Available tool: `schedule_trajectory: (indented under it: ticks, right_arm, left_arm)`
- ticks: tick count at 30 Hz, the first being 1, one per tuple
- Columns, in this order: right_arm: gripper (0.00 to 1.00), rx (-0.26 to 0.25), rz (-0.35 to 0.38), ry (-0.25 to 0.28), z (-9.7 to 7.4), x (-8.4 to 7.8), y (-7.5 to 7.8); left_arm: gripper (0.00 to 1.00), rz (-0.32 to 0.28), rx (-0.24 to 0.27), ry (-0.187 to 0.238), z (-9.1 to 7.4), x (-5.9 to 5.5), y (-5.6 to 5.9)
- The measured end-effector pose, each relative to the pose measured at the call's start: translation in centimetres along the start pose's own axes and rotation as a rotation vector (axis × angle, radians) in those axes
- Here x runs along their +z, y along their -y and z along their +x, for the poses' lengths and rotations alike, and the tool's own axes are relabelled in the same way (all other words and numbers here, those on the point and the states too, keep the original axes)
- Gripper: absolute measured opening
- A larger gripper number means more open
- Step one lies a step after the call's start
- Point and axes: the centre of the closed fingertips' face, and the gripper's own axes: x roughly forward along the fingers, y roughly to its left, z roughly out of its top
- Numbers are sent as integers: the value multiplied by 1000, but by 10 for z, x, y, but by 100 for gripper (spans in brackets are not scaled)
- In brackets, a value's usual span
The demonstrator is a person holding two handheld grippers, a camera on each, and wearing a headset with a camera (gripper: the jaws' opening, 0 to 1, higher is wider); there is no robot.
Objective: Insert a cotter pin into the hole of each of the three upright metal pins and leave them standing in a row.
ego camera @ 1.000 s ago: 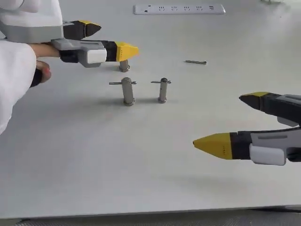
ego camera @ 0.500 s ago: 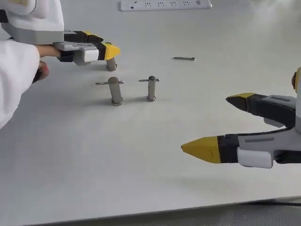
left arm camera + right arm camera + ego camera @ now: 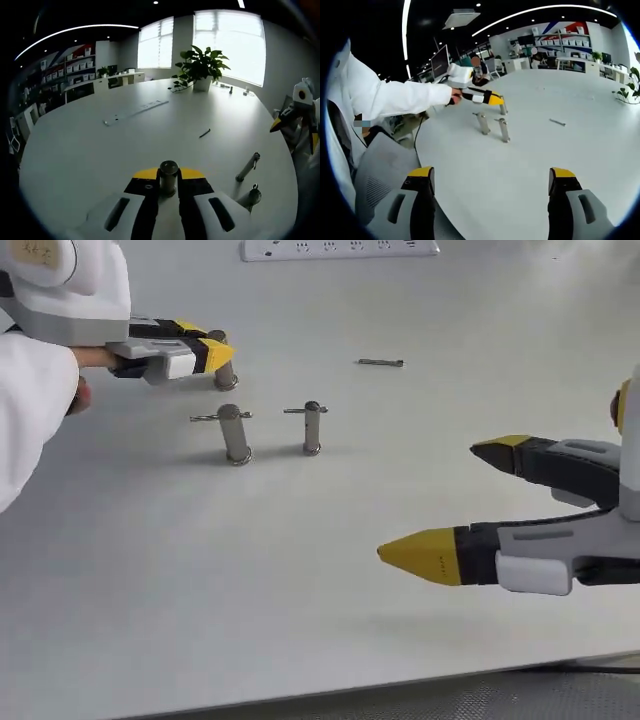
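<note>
Left gripper (image 3: 222,348) at 10 o'clock, jaws pinching the third metal pin (image 3: 168,176), held upright. Right gripper (image 3: 428,500) at 4 o'clock, jaws spread (tips well apart). Centre of the table (image 3: 250,580): thick metal pin (image 3: 236,432) and slim metal pin (image 3: 312,428) stand side by side, each crossed by a cotter pin. A loose cotter pin (image 3: 380,362) lies at 1 o'clock.

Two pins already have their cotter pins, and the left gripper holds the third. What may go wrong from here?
1. The left gripper is shut near the top of the third metal pin; its hole is not visible, so the fingers may cover it.
2. The two fitted pins stand close by; a sideways move might topple them.
3. The loose cotter pin lies flat and thin, so the open right gripper may slip on it.
</note>
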Motion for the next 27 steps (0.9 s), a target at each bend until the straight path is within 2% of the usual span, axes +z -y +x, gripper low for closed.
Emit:
schedule_trajectory:
  ticks: [5,9,12,14,18,21,24,27]
  right_arm:
    - [92,3,-2,-5,1,-1,-1]
    - [92,5,-3,-5,2,-1,-3]
    - [92,5,-5,-3,2,0,-3]
    - [92,5,-4,2,1,1,-3]
    - [91,1,-5,3,1,1,-1]
    - [91,0,-4,8,0,2,-1]
    - [91,0,-10,10,0,3,0]
    - [91,2,-11,16,0,5,-1]
  left_arm:
    - [11,25,5,-5,1,-1,-2]
    - [11,5,29,-9,1,-2,-4]
    - [10,-96,63,-11,0,-2,-9]
    - [10,-70,82,-13,-1,-2,-14]
    - [10,-66,87,-22,-6,-1,-15]
    - [10,-32,74,-9,-14,9,-11]
    - [10,48,44,8,-26,24,5]
    - [10,77,15,33,-33,36,15]
